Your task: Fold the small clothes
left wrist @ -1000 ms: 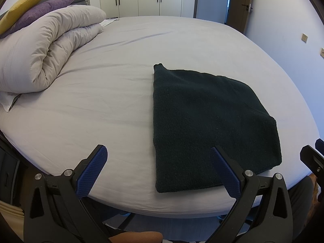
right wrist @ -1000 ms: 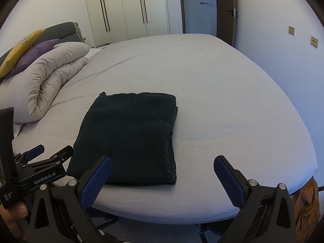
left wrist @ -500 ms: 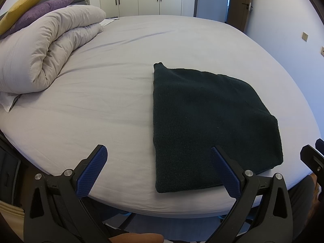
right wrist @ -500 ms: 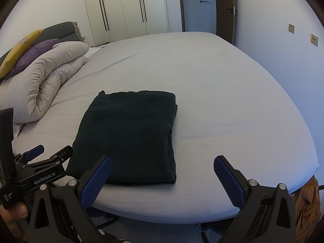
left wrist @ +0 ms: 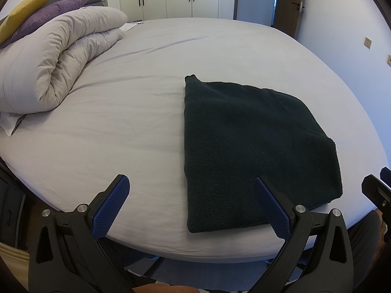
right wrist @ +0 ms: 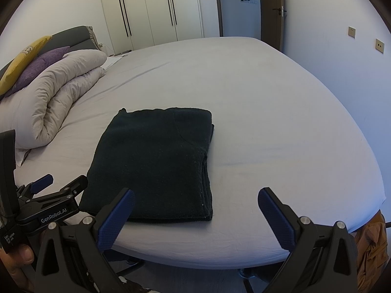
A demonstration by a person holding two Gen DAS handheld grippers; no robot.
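Your left gripper (left wrist: 189, 205) and right gripper (right wrist: 195, 216) both hang spread wide, holding nothing, short of the bed's (right wrist: 281, 127) near edge where the dark knit (right wrist: 156, 161) lies folded (soft, limp, probably light), so pinch all layers at a corner.

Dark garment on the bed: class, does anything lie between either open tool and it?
Nothing visible does. The dark garment lies folded on the bare sheet; the left tool and right tool hover open at its near edge. The duvet sits aside.
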